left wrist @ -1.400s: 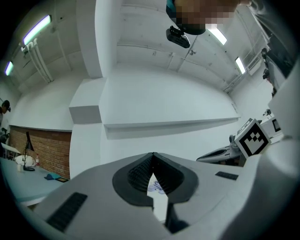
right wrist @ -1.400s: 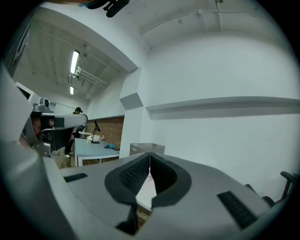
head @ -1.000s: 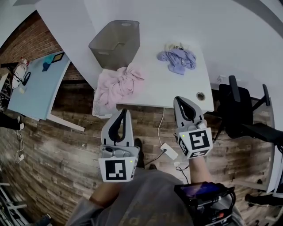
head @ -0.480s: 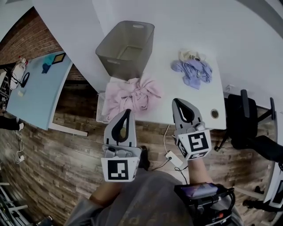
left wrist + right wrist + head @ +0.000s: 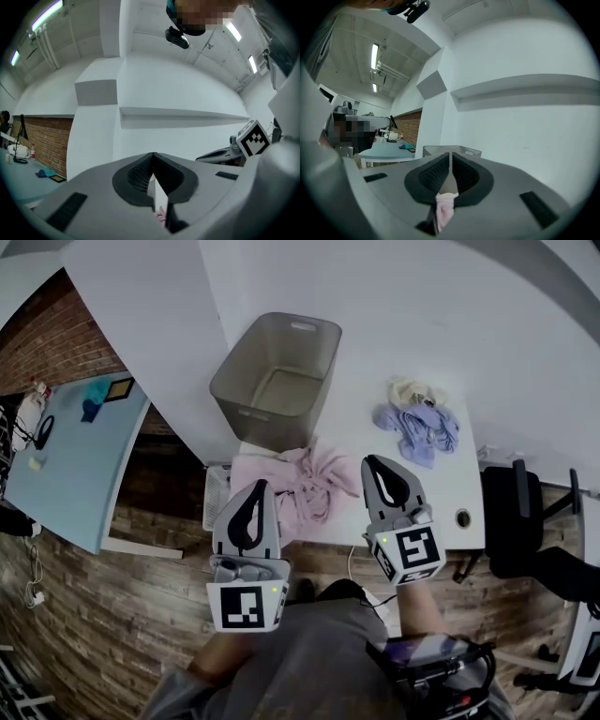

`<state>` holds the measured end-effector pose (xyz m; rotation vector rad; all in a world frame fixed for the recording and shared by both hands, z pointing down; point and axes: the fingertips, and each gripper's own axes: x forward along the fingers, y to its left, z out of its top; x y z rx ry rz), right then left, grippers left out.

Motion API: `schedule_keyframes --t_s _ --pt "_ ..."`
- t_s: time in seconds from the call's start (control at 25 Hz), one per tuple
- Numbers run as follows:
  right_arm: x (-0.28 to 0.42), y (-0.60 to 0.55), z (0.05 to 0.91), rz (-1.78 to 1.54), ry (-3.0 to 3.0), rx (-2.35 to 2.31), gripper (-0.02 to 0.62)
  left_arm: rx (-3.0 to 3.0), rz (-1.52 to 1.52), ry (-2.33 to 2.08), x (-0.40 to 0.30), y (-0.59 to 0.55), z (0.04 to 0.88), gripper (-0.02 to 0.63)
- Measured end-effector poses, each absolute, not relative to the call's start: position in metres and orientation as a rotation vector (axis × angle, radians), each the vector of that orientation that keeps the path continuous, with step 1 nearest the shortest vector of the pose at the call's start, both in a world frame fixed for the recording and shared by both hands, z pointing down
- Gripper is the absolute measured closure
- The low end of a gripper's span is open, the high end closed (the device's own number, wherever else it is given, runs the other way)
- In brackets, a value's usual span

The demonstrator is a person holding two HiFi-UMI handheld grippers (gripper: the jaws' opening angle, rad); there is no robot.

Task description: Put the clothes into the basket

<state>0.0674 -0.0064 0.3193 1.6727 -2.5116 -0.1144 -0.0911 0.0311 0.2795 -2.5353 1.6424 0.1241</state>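
A grey plastic basket (image 5: 277, 381) stands empty at the back left of the white table (image 5: 366, 343); its rim (image 5: 452, 150) shows in the right gripper view. A crumpled pink garment (image 5: 305, 488) lies at the table's front edge, just in front of the basket. A lilac garment (image 5: 420, 427) with a cream piece lies to the right. My left gripper (image 5: 259, 484) hovers over the pink garment's left part, shut and holding nothing. My right gripper (image 5: 368, 461) is at the garment's right edge, also shut. Pink cloth (image 5: 444, 211) shows below the closed jaws, not gripped.
A light blue desk (image 5: 66, 456) with small items stands at the left over the wooden floor. A black chair (image 5: 525, 531) stands at the right. A white wire crate (image 5: 216, 495) sits under the table's front left corner. A cable hole (image 5: 463, 517) marks the table's right front.
Both grippers have moved forward from above the floor to the table's front edge, over the pink garment. Both stayed shut.
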Motion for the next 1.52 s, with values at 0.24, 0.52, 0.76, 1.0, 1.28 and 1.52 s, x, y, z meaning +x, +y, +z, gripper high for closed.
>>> schedule_keyframes --t_s 0.24,0.52,0.76,1.0,1.28,1.52 --pt "0.064 -0.025 0.342 -0.056 -2.485 1.627 0.517 -2.559 0.120 1.650 -0.093 0.012 0.288 0.597" --pt "0.067 -0.045 0.383 0.072 -2.474 1.584 0.475 -2.595 0.036 1.677 -0.089 -0.014 0.315 0.597" --pt "0.063 -0.061 0.440 0.189 -2.464 1.513 0.401 -2.561 -0.041 1.743 -0.094 -0.035 0.338 0.597" --pt "0.053 -0.083 0.501 0.348 -2.450 1.426 0.214 -2.558 -0.121 1.812 -0.101 -0.059 0.368 0.598" --pt "0.053 -0.101 0.539 0.579 -2.460 1.374 0.133 -2.564 -0.190 1.864 -0.104 -0.076 0.395 0.597" --pt "0.065 -0.101 0.551 0.690 -2.390 1.400 0.106 -2.588 -0.202 1.871 -0.110 -0.088 0.405 0.597"
